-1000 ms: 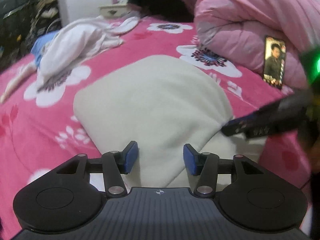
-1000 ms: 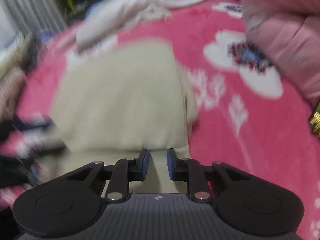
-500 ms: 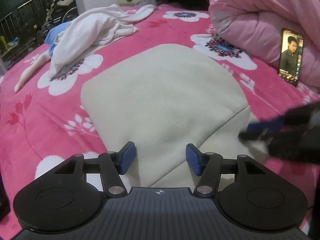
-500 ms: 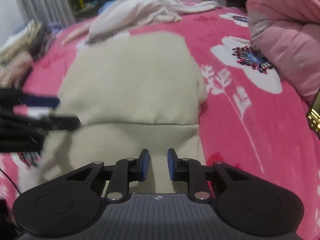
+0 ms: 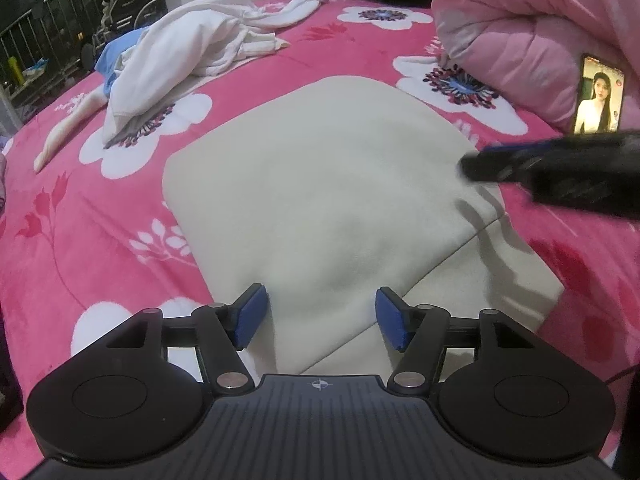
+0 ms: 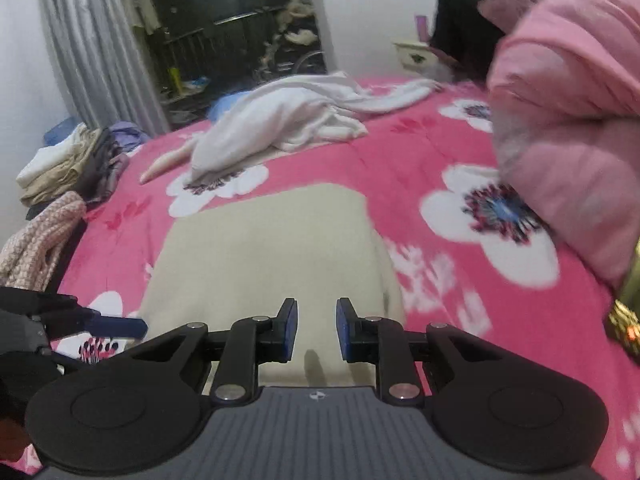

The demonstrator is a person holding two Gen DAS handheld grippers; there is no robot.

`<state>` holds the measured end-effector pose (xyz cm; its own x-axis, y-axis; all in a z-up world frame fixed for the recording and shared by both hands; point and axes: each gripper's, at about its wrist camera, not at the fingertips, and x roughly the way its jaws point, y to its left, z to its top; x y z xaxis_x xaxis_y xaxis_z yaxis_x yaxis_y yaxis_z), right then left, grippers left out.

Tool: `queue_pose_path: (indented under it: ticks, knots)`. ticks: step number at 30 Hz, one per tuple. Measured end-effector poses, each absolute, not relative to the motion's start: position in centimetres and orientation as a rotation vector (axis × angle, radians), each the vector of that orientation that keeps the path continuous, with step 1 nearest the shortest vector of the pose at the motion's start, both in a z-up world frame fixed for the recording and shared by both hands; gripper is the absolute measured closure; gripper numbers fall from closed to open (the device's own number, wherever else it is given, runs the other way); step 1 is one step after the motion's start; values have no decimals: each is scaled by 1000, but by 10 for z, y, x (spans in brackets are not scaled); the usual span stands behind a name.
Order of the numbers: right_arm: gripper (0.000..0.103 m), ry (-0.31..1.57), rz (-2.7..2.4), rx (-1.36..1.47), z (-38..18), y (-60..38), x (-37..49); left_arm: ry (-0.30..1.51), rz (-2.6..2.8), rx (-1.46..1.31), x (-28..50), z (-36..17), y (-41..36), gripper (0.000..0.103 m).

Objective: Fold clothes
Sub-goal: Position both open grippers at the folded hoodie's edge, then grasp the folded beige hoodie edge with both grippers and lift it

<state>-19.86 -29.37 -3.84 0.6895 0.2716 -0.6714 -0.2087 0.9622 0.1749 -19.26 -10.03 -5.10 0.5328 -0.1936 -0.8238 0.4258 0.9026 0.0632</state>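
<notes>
The folded cream garment (image 5: 320, 184) lies flat on the pink flowered bed (image 5: 80, 248). My left gripper (image 5: 320, 312) hangs over its near edge, fingers released, having just spread wider, nothing between them. My right gripper (image 6: 316, 330) hovers above the cloth, fingers narrowly parted, empty. White clothes (image 5: 180, 52) lie beyond.

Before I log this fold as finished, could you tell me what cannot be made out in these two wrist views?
- Cream garment: its near edge is hidden behind the left gripper in the left wrist view, and behind the right gripper in the right.
- Right gripper in the left wrist view: blurred, cut off by the right edge.
- Phone: on-screen text too small.
- White garment: shape unclear, bunched.
</notes>
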Motion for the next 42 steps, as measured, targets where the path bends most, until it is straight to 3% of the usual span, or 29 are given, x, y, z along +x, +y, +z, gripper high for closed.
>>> queue_pose_path:
  ticks: [4, 42]
  knots:
    - [81, 850, 254, 49, -80, -283, -188, 942, -376, 267, -193, -51, -101, 40]
    - [73, 836, 256, 179, -86, -293, -187, 874, -440, 280, -201, -44, -92, 31]
